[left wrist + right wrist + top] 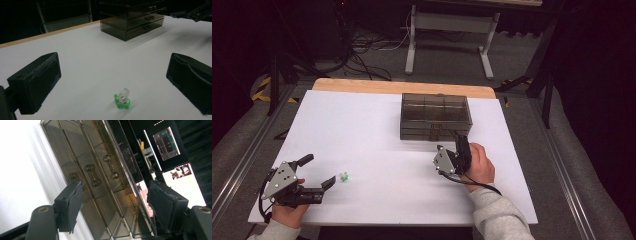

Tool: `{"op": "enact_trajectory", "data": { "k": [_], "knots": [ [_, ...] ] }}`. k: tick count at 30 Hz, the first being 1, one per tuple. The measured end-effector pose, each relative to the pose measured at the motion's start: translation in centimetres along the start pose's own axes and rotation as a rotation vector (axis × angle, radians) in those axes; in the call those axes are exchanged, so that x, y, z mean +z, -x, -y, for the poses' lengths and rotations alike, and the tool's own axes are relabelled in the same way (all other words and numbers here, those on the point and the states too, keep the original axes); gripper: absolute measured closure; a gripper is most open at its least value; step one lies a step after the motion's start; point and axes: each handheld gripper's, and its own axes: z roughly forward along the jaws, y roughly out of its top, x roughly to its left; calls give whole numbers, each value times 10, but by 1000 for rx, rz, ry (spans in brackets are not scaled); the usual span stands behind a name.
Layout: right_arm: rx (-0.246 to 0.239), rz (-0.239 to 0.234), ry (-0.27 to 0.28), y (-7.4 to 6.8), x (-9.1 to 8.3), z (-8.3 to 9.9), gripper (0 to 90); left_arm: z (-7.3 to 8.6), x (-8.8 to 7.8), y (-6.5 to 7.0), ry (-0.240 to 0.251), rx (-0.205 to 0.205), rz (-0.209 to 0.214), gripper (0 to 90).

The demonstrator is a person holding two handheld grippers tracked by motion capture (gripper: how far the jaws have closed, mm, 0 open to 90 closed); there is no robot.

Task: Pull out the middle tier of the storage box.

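Observation:
A smoky, see-through drawer box (436,116) stands at the back middle of the white table top (377,130). My right gripper (459,141) points at its front, on edge, with the jaws apart. In the right gripper view my right gripper (116,195) is open, the drawer box (75,150) close ahead with three small handles (91,175) and nothing between the pads. A small clear and green piece (343,176) stands near the front left. My left gripper (318,171) lies open beside it. In the left gripper view the piece (122,98) sits between the wide jaws of my left gripper (113,67), untouched.
The white top ends at a wooden strip (402,86) at the back. Table legs (412,45) and cables lie on the floor beyond. In the left gripper view the drawer box (132,20) stands far ahead and the other gripper (195,12) reaches in at the top right.

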Motion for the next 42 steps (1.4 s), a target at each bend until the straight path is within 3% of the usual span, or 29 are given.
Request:
{"op": "enact_trajectory", "data": {
  "k": [18,32,39,41,42],
  "knots": [
    [-186,98,-33,-16,12,-2,346,0,0,0,0,0,2,5],
    [-277,164,-61,-26,20,-3,383,0,0,0,0,1,2,5],
    [-344,192,-65,-32,25,-2,402,0,0,0,2,1,3,5],
    [-330,196,-80,-35,25,-2,406,0,0,0,3,1,3,5],
    [-369,200,-65,-33,27,-3,408,0,0,0,3,1,3,5]
  ]
}}
